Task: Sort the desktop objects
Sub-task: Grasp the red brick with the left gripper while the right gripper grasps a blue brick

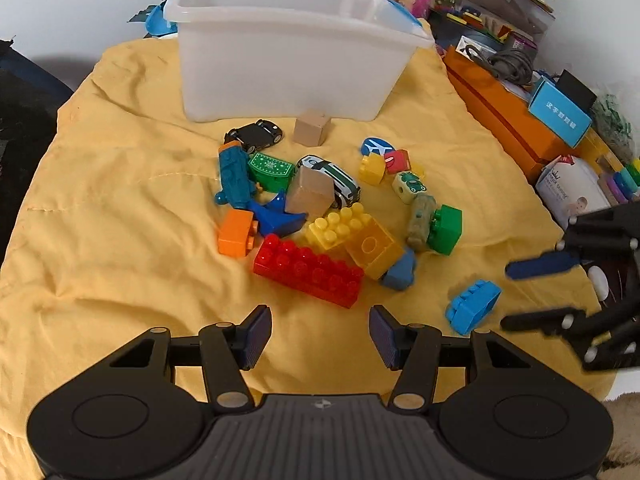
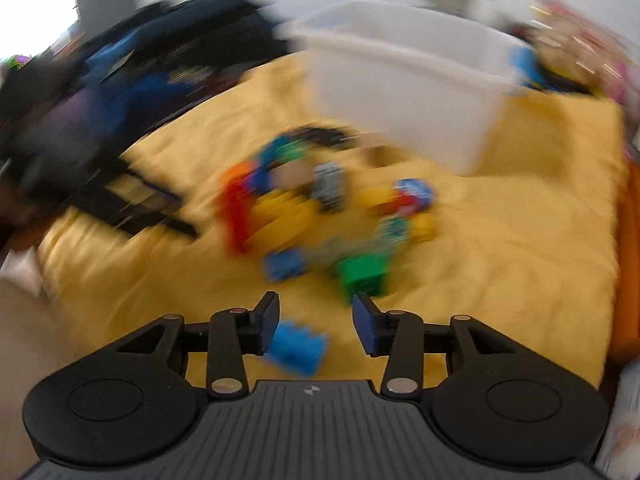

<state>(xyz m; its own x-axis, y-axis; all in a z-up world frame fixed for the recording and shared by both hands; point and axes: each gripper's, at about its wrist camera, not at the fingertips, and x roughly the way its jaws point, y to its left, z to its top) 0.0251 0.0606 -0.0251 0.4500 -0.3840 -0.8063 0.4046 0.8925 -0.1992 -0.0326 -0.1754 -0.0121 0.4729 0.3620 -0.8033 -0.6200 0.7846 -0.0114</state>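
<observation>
Yellow cloth [image 1: 120, 208] covers surface; pale wall [image 1: 80, 0] behind.

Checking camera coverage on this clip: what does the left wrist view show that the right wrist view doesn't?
Only the left wrist view: sharp detail, a black toy car, two wooden cubes, the orange box with clutter at right, and the right gripper from the side.
Only the right wrist view: a dark blurred heap at left.
Both: white bin, yellow cloth, toy pile, light blue brick.
</observation>
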